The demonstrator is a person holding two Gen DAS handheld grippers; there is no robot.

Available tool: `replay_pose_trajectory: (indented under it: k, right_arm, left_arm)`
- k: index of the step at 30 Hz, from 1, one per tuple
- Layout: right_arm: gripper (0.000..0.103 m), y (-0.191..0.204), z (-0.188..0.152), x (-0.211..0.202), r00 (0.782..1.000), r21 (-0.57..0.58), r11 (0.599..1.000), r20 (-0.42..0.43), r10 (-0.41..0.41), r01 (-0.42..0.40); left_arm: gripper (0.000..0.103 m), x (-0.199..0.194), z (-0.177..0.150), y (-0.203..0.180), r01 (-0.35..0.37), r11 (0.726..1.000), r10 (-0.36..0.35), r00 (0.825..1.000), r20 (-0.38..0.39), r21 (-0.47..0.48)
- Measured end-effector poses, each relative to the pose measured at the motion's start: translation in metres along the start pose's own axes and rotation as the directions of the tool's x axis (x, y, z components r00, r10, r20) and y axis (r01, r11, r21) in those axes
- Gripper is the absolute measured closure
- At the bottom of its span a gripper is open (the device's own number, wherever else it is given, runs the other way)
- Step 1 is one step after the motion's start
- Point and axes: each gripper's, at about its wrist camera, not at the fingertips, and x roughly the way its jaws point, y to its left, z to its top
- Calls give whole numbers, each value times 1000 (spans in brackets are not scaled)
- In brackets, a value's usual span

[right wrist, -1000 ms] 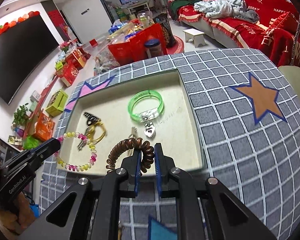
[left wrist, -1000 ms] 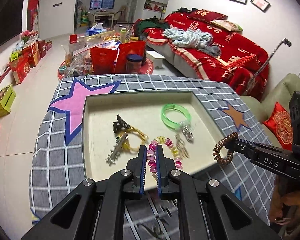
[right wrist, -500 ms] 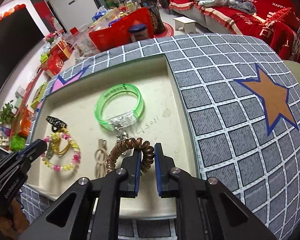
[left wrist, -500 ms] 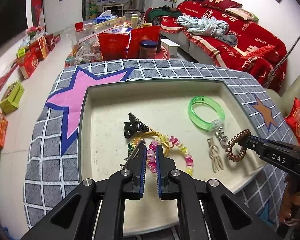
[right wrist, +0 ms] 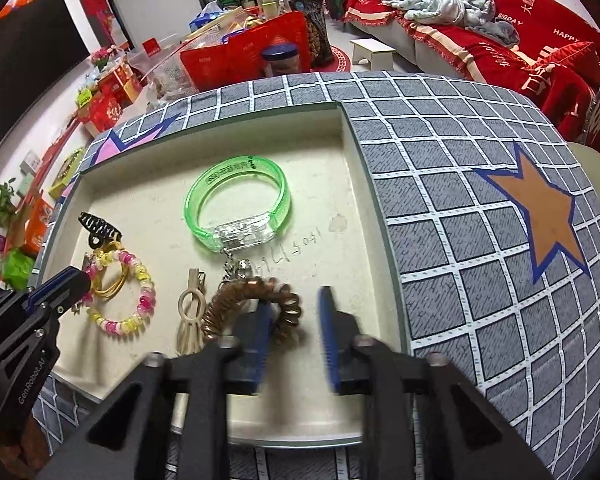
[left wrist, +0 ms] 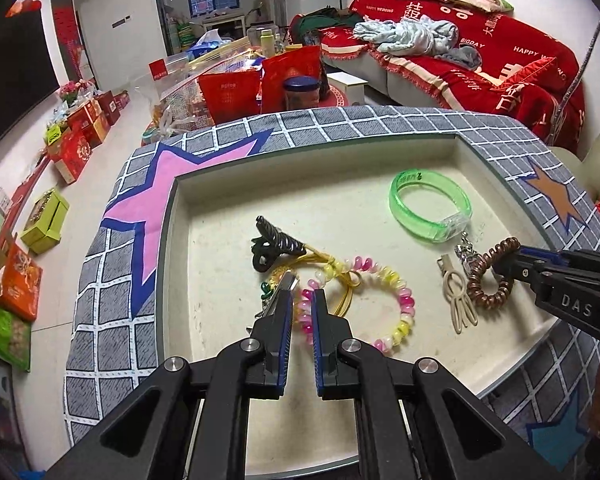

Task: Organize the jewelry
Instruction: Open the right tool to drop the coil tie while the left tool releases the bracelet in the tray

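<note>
A cream tray (left wrist: 220, 280) (right wrist: 356, 184) is sunk in a grey checked tabletop. In it lie a green bangle (left wrist: 428, 204) (right wrist: 240, 204), a black claw clip (left wrist: 272, 242) (right wrist: 98, 230), a beige hair clip (left wrist: 456, 300) (right wrist: 190, 312) and a yellow cord. My left gripper (left wrist: 302, 304) (right wrist: 74, 284) is shut on a pink-and-yellow bead bracelet (left wrist: 384, 304) (right wrist: 134, 296) that rests on the tray floor. My right gripper (right wrist: 294, 320) (left wrist: 504, 264) has its jaws apart; the brown spiral hair tie (right wrist: 252, 300) (left wrist: 488, 276) hangs around its left finger, low over the tray.
An orange star (right wrist: 540, 216) marks the tabletop right of the tray, a pink star (left wrist: 152, 196) the left. Red bags and boxes (left wrist: 256, 84) stand on the floor beyond. A red sofa (left wrist: 480, 40) is at the back right.
Both grippers moved forward and down into the tray. The bead bracelet now lies on the tray floor. My right gripper's jaws opened off the spiral hair tie.
</note>
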Motion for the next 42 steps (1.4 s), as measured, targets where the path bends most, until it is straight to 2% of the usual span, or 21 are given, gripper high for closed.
replay_pose_trajectory:
  k: [1,2,4,8,21,35,36,37,38,40,42]
  right_arm:
    - [48,0,0,-1,1000,1,1000,2,0,0]
    - [45,1,0,-2,1000,2,1000,8,1,-1]
    - [44,1,-1,-5,1000,4,1000,14,5,-5]
    - [30,3,0,-13,999,7,1000,31,15,-15]
    - [29,8,-13,-69,985,42,994,149,92,-99]
    - [28,8,-40,-89,984,31,994,148,96,-102]
    - [28,9,-41,-90,984,28,994,149,96,-102]
    - [28,9,-43,-91,984,28,994,151,97,-102]
    - [27,9,-44,-92,984,27,994,151,97,-103]
    - [25,10,-47,-94,984,26,995,153,95,-100]
    - [25,9,-50,-96,984,25,995,153,94,-99]
  left_arm:
    - [76,0,-1,0,-1,1000,1,1000,2,0]
    - [76,-1,-1,0,-2,1000,2,1000,3,0]
    - [76,-3,-2,0,-6,1000,6,1000,6,-1]
    - [76,-8,-3,0,-7,1000,7,1000,21,-5]
    - [76,-34,2,11,-4,998,10,996,94,-65]
    - [75,-60,-11,16,-9,996,20,992,125,-87]
    - [71,-61,-12,17,-8,996,19,992,125,-90]
    - [54,-62,-13,17,-6,996,17,992,122,-94]
    - [0,-63,-15,18,-10,995,21,993,117,-98]
    - [0,-69,-18,19,-55,992,73,985,159,-114]
    - [0,-69,-19,17,-55,994,69,984,162,-89]
